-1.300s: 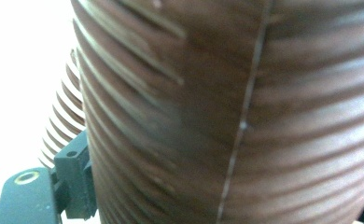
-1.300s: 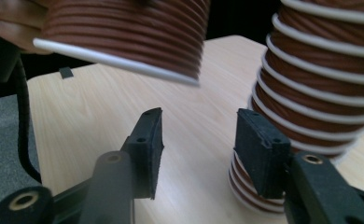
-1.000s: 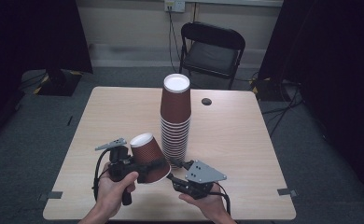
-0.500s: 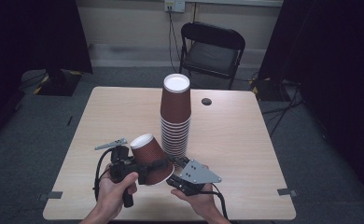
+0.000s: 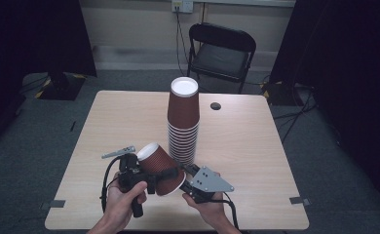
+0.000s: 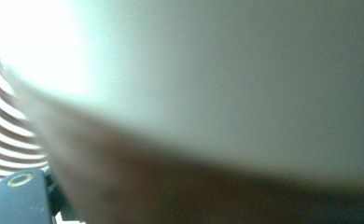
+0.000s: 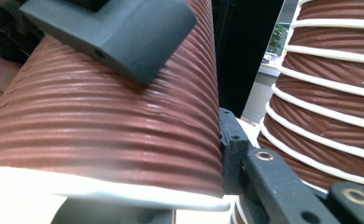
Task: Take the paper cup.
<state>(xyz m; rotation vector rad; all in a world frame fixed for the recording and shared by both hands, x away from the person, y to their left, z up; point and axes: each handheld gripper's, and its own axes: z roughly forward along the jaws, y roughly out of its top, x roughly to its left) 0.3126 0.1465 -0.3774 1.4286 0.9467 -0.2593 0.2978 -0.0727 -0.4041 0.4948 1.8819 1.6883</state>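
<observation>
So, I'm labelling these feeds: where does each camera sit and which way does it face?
High view: above the near table edge, facing forward and down; both hands, both grippers.
Left gripper view: on the left gripper, pressed against the cup; one jaw.
Right gripper view: on the right gripper, facing cup and stack; own jaw.
Shared: cup, stack.

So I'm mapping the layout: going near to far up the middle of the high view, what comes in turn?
Tilted cup → cup stack → dark disc → folding chair.
</observation>
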